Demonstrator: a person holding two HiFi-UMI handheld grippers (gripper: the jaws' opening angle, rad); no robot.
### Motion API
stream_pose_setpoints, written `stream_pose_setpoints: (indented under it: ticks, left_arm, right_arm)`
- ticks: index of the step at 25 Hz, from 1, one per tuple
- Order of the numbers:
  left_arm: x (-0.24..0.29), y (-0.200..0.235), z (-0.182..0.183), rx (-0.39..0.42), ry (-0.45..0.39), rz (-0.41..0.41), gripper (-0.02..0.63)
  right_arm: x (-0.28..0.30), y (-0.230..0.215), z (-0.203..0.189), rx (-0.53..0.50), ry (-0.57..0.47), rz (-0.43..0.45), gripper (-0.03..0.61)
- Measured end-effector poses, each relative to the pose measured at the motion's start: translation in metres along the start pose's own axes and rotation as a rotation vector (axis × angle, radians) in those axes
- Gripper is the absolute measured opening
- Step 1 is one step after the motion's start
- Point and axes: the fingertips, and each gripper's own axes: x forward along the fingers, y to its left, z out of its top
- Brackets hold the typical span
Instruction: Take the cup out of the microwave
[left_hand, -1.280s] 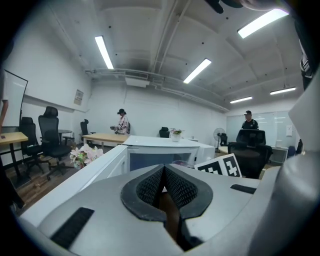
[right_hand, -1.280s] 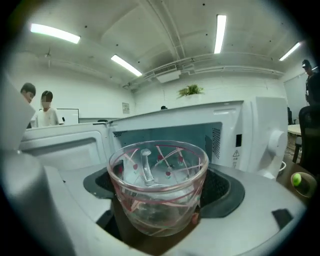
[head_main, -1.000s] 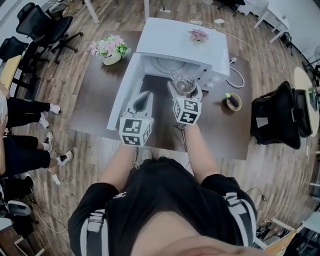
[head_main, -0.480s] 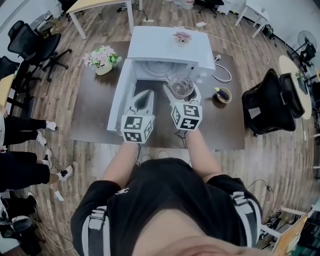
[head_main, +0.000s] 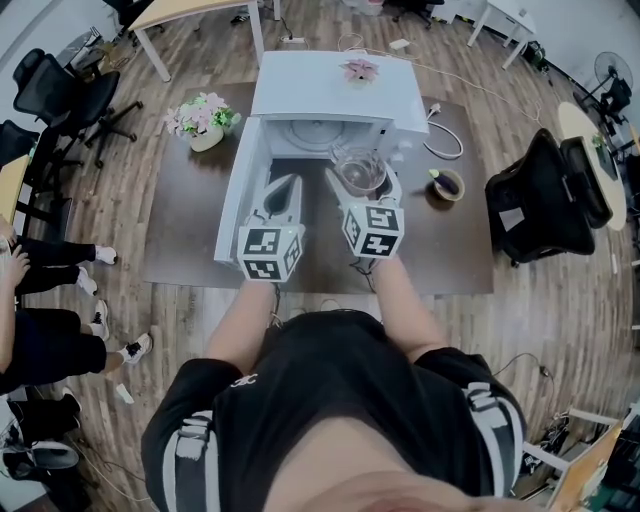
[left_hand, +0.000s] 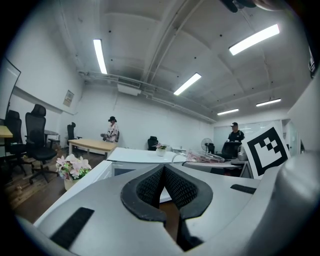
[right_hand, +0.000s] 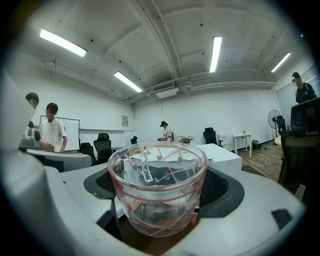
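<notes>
The right gripper (head_main: 361, 182) clasps a clear glass cup (right_hand: 157, 192) in its fingers at the near edge of the open microwave (head_main: 335, 85), while the left gripper's (head_main: 285, 188) fingers are closed and empty.

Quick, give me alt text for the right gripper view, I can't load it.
A clear glass cup with thin red markings sits upright, gripped between the right gripper's black pads. Behind it are a white microwave, office chairs and several people under ceiling strip lights.
</notes>
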Motion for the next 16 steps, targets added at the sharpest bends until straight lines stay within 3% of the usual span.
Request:
stream_pose_setpoints:
  ticks: [16]
  left_arm:
    - [0.0036,-0.0007,0.0000,0.018,0.006,0.013,0.002]
  right_arm:
    - [0.0027,-0.0068,-0.0044,0.009,-0.009,0.000,0.474]
